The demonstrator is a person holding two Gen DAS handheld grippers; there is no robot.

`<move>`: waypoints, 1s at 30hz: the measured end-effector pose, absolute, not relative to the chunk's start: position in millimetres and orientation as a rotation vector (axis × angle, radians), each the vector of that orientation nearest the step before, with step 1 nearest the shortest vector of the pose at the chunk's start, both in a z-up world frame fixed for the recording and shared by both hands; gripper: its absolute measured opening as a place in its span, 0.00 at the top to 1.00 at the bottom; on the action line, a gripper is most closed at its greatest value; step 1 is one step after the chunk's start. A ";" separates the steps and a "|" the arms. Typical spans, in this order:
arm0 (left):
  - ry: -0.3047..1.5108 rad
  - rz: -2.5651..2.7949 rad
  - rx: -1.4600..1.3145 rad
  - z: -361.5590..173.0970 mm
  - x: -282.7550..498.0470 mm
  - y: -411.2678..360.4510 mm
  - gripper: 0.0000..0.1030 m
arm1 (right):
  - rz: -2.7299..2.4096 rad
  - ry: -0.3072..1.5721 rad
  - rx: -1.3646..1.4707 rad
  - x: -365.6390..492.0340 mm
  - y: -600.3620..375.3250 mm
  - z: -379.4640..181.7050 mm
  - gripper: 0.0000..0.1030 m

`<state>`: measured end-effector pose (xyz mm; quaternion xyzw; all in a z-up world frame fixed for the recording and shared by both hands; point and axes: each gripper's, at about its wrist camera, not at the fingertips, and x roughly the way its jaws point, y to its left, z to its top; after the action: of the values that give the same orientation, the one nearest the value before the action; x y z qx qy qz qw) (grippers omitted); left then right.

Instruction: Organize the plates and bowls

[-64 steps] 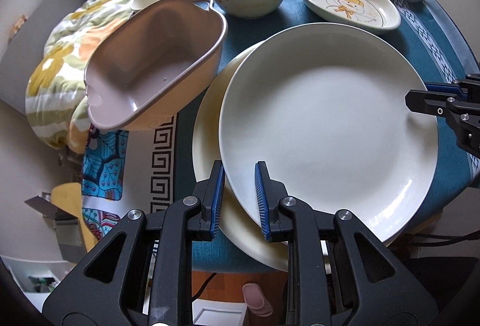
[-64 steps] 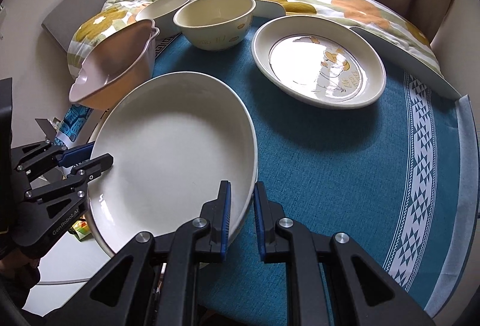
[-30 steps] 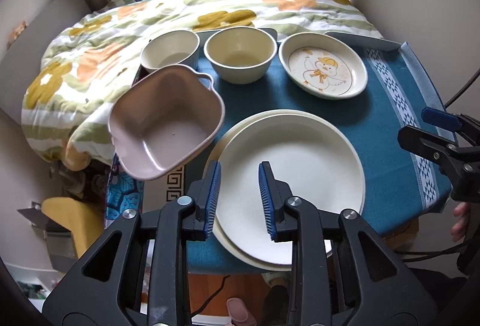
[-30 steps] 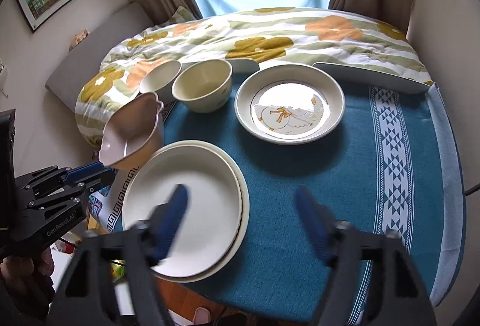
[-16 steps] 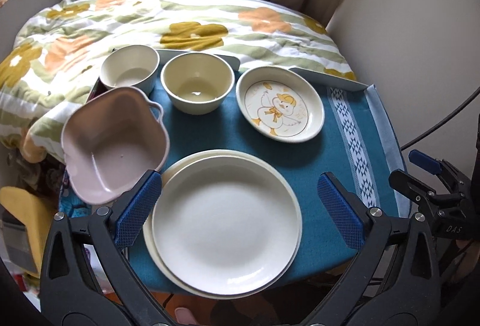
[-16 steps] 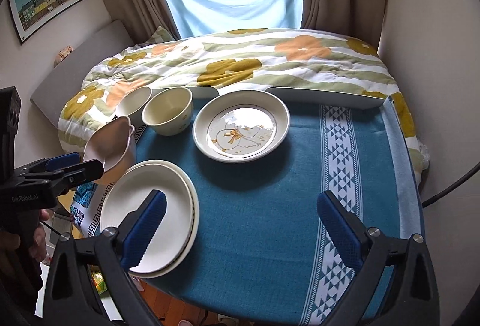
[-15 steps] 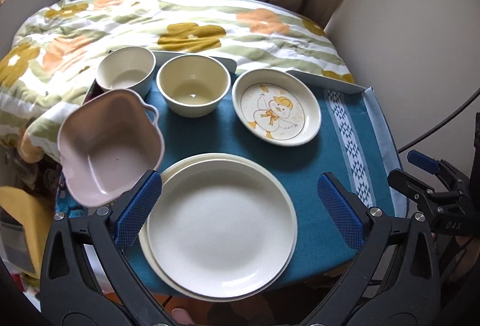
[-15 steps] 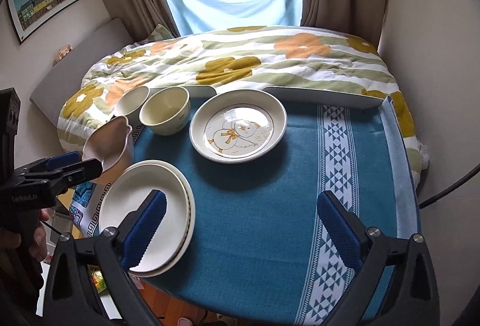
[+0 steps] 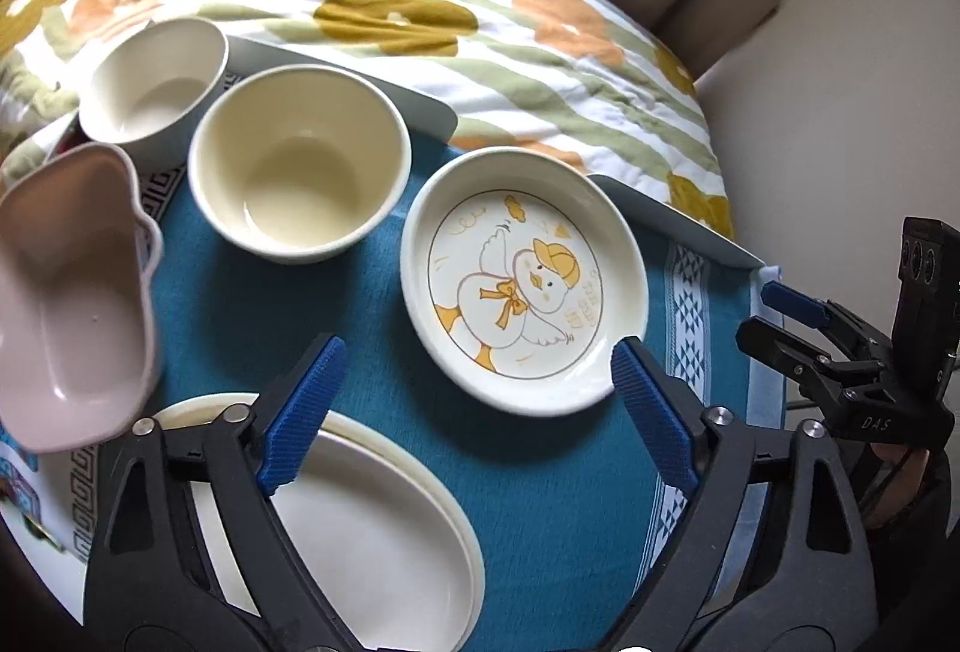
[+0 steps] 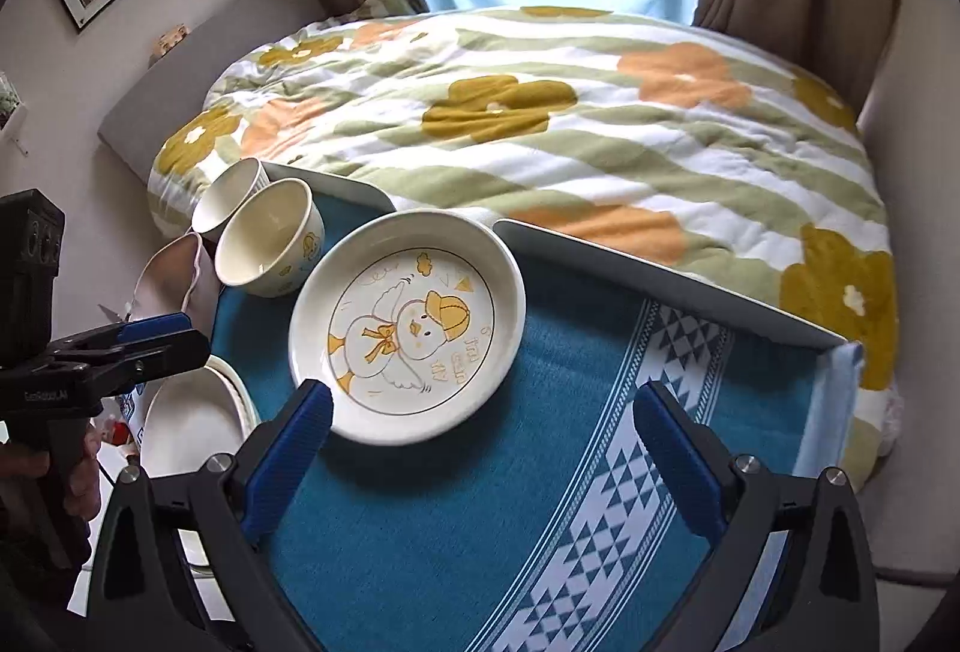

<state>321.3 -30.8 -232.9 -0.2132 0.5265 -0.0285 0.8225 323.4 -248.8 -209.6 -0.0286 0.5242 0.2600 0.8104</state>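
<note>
Both sets of tongs are spread wide and holding nothing. The left tongs hang over the near part of the tabletop, which wears a teal woven cloth with a white geometric border. The right tongs sit over the same cloth, a bit further right.

The shallow cream plate with a cartoon duck in a yellow cap lies flat near the middle of the cloth, just ahead of both tongs. Behind it to the left is a cream round bowl, with a smaller white bowl just beside that. A pinkish-beige squarish dish with wavy handles sits tilted at the left edge. Two big cream dinner plates are stacked at the near left, partly under the left tongs. A floral quilt covers the bed behind.
</note>
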 end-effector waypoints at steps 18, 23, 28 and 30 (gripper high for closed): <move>1.232 0.103 -0.505 -306.5 351.9 -38.3 0.74 | 0.840 1.212 -0.124 386.2 -215.4 -286.8 0.73; 1.224 0.135 -0.483 -308.2 346.2 -40.3 0.85 | 0.827 1.207 -0.123 392.0 -219.7 -291.9 0.87; 1.225 0.151 -0.410 -305.7 349.4 -51.8 0.85 | 0.835 1.202 -0.107 392.3 -222.4 -293.0 0.89; 1.227 0.149 -0.407 -304.9 349.1 -51.7 0.85 | 0.836 1.201 -0.094 392.1 -224.0 -292.8 0.89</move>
<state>349.1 -51.7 -304.9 -0.1893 0.5710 0.0692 0.7958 392.1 -224.0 -292.8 -0.0427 0.5483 0.3816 0.7429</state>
